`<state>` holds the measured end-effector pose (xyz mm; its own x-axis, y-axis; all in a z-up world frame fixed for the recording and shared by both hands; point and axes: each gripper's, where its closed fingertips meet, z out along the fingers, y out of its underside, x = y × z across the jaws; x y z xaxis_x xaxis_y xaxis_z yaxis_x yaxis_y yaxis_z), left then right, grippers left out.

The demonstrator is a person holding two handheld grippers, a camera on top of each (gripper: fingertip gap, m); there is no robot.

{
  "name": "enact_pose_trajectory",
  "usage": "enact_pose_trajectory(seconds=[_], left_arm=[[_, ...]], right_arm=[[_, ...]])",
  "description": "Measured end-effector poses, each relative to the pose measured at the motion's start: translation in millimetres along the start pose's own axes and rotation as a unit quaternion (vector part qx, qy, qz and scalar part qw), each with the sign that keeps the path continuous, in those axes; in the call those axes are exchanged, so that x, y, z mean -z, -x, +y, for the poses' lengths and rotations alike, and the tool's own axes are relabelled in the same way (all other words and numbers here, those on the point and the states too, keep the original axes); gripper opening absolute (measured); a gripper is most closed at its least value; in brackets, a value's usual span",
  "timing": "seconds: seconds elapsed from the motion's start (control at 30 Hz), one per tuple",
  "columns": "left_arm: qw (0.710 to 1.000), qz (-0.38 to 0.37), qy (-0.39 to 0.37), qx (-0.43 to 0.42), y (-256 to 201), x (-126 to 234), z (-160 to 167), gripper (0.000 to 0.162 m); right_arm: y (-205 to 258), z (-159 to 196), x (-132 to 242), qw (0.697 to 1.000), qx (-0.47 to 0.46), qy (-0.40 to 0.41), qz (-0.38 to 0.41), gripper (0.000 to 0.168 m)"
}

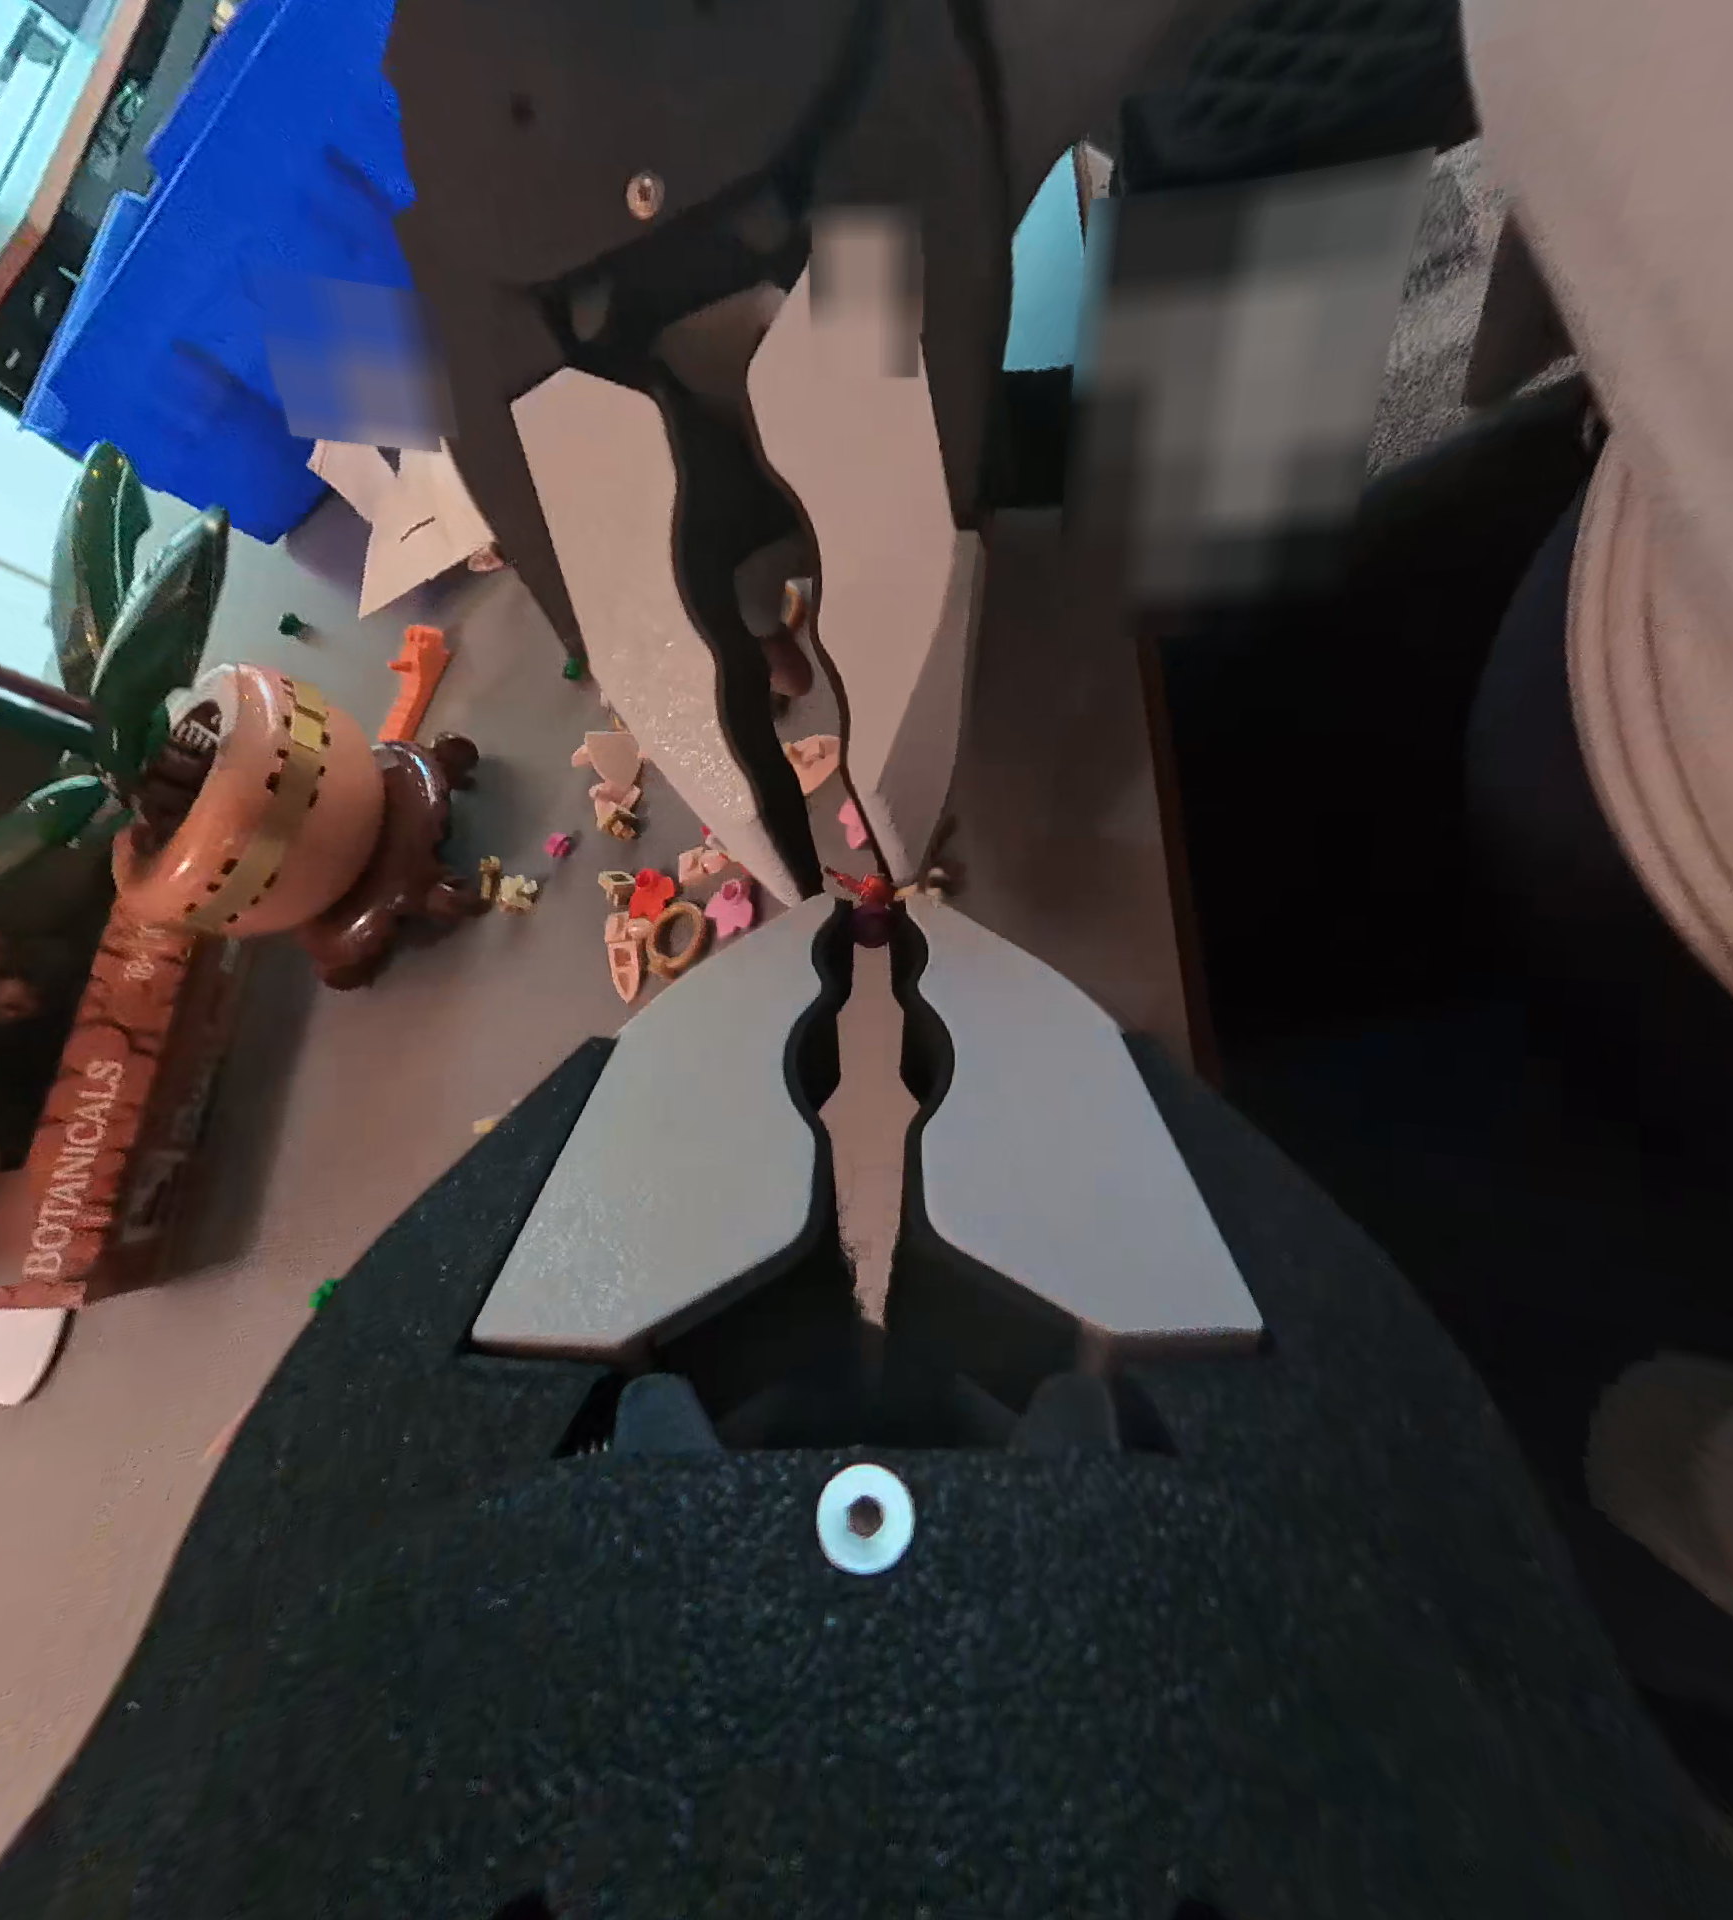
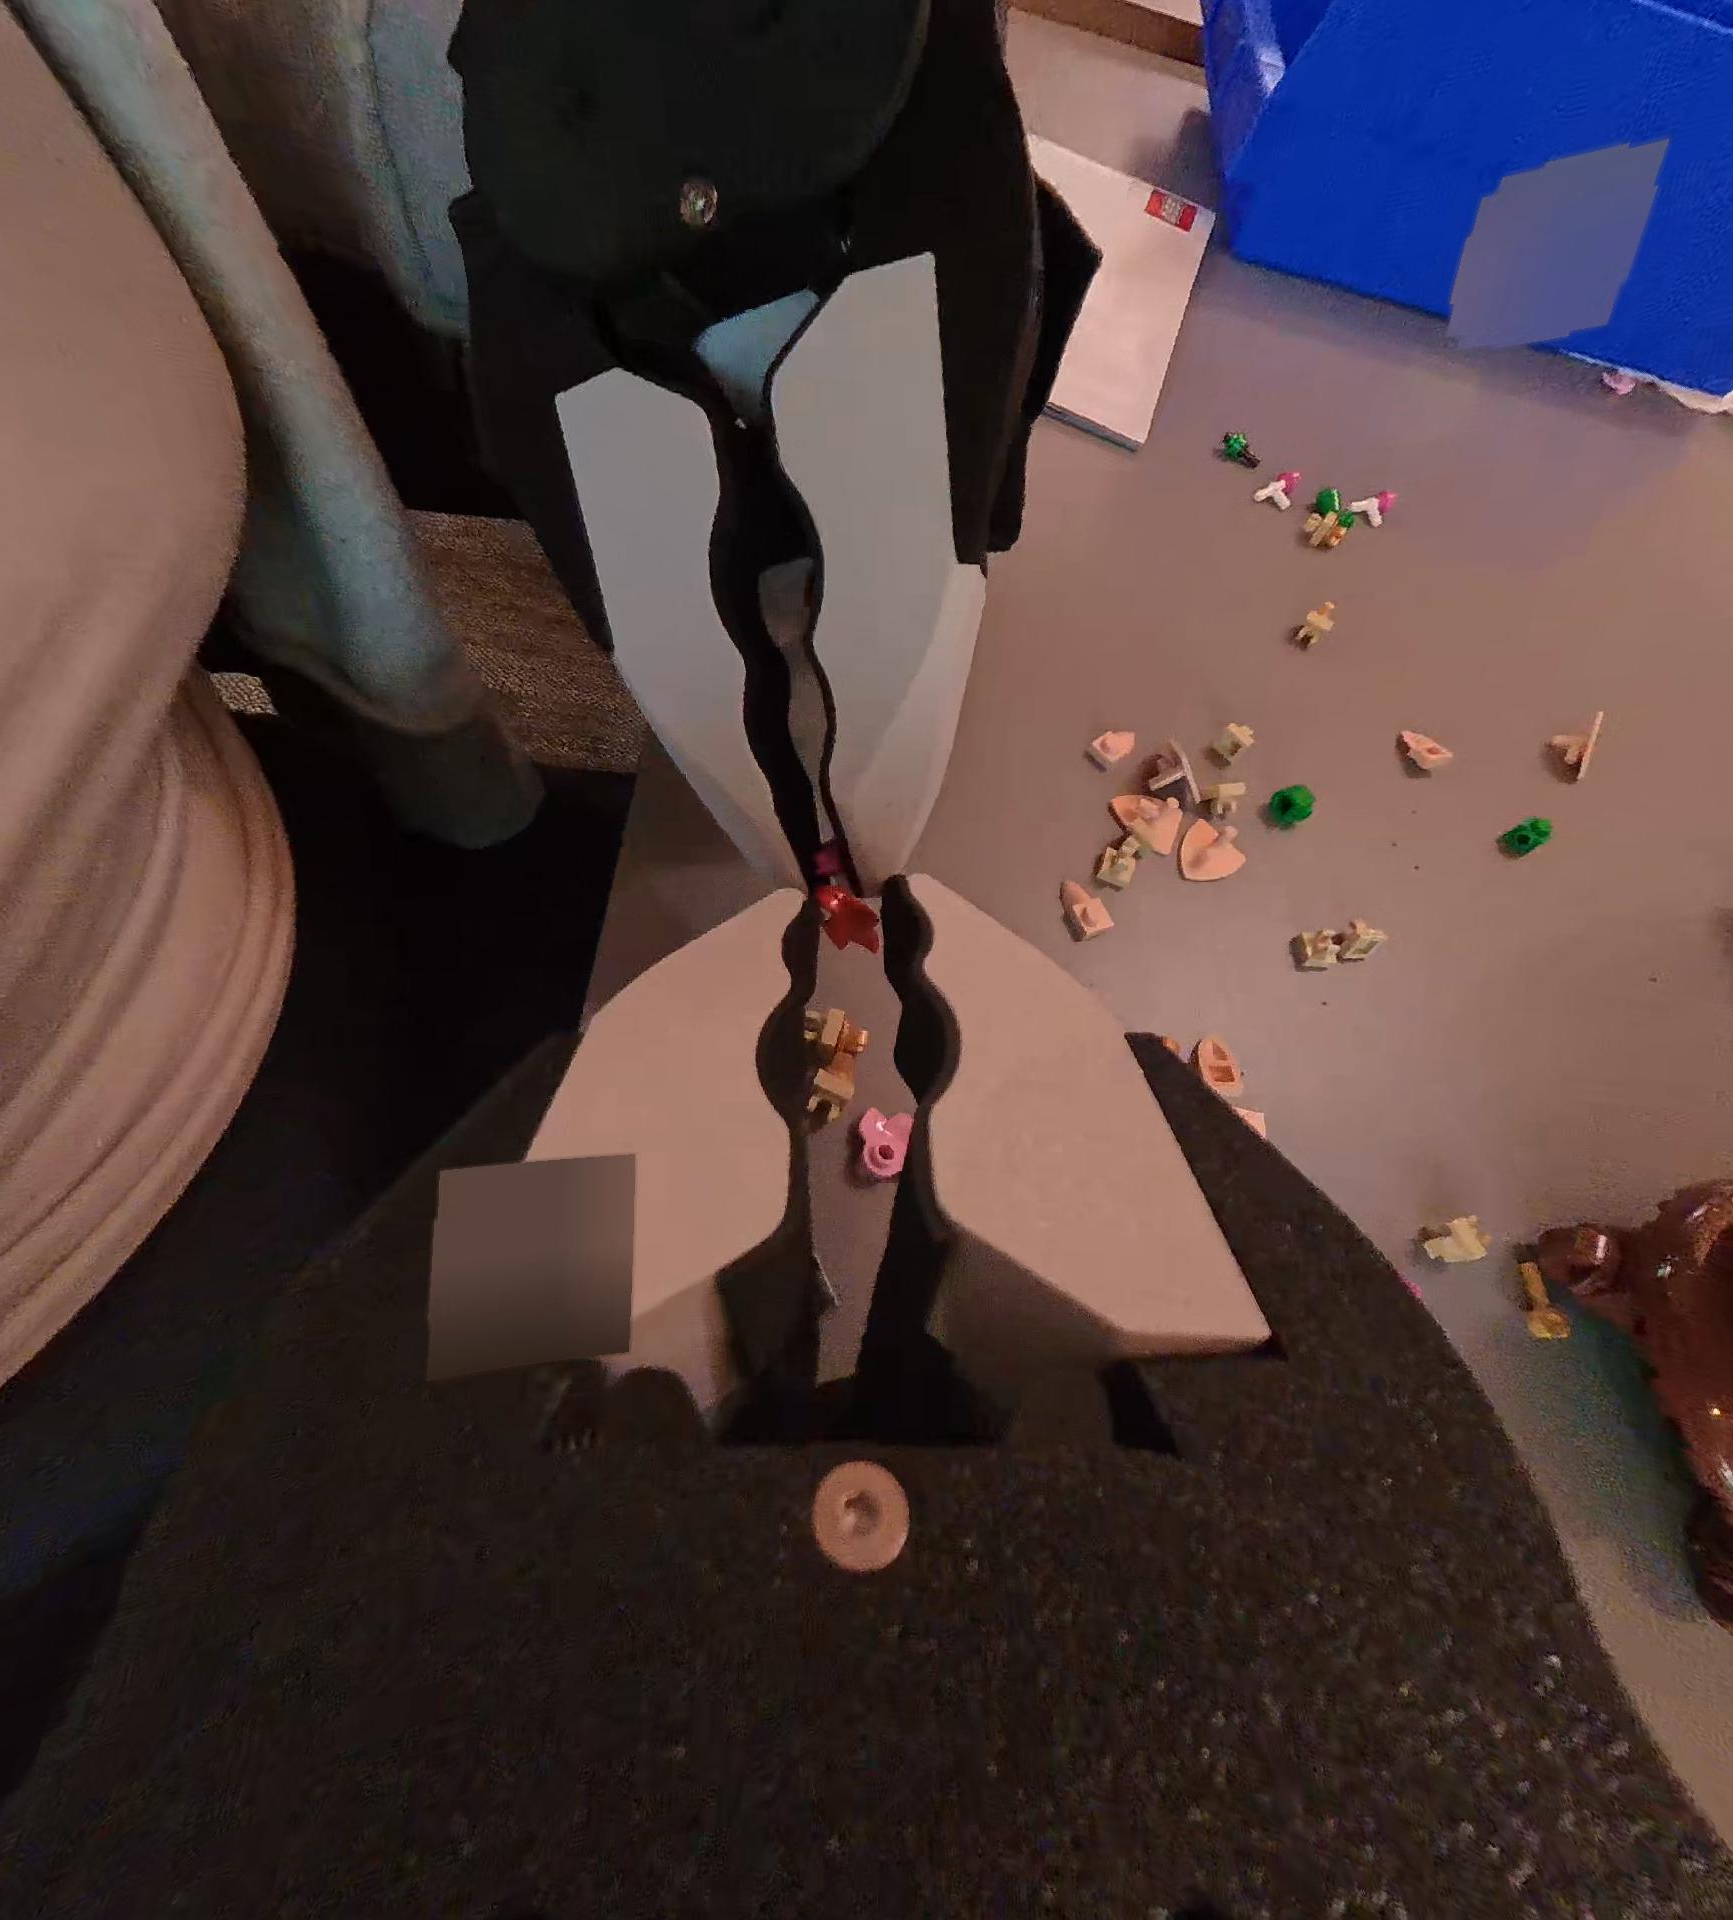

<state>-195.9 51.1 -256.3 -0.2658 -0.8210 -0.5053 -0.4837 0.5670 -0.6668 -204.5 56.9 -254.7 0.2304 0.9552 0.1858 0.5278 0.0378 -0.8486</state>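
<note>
The two grippers meet tip to tip above the grey table (image 1: pixel 1038 966). My left gripper (image 1: pixel 870 923) is shut on a small dark magenta piece (image 1: pixel 872 930), which also shows in the right wrist view (image 2: pixel 828 862). My right gripper (image 2: pixel 849 912) is shut on a small red flower-shaped piece (image 2: pixel 848 923), which also shows in the left wrist view (image 1: pixel 870 886). The red and magenta pieces touch each other. In each view the other gripper comes down from the top.
Several small tan, pink, red and green toy-brick pieces (image 2: pixel 1179 821) lie scattered on the table. A brick-built plant pot (image 1: pixel 259 800) with dark green leaves lies on its side by a booklet (image 1: pixel 114 1122). A blue bin (image 2: pixel 1527 156) stands at the back. A person's torso (image 1: pixel 1693 520) is close by the table edge.
</note>
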Motion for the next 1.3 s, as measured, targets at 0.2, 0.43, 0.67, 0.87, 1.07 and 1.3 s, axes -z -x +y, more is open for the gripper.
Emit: enact_pose_trajectory(seconds=[0.2,0.43,0.67,0.87,1.07,1.3], left_arm=[[1.000,-0.004,0.009,-0.011,-6,-1,7,0.006],[0.999,0.008,0.026,-0.047,-10,0,18,0.006],[0.997,0.026,0.015,-0.073,-16,-2,19,0.006],[1.000,0.007,0.024,-0.015,-14,-3,23,0.006],[0.998,-0.002,0.032,0.048,-11,-2,26,0.006],[0.995,-0.037,0.063,0.064,-8,-3,28,0.006]], right_arm=[[10,1,-4,0.999,0.011,0.006,-0.035,0.004],[5,9,-7,0.998,0.030,0.043,-0.035,0.010],[9,17,-19,0.994,0.059,0.076,-0.060,0.012],[6,19,-22,0.992,0.078,0.093,-0.034,0.005],[4,20,-23,0.990,0.094,0.109,-0.010,0.003],[4,20,-19,0.975,0.163,0.151,0.003,0.000]])
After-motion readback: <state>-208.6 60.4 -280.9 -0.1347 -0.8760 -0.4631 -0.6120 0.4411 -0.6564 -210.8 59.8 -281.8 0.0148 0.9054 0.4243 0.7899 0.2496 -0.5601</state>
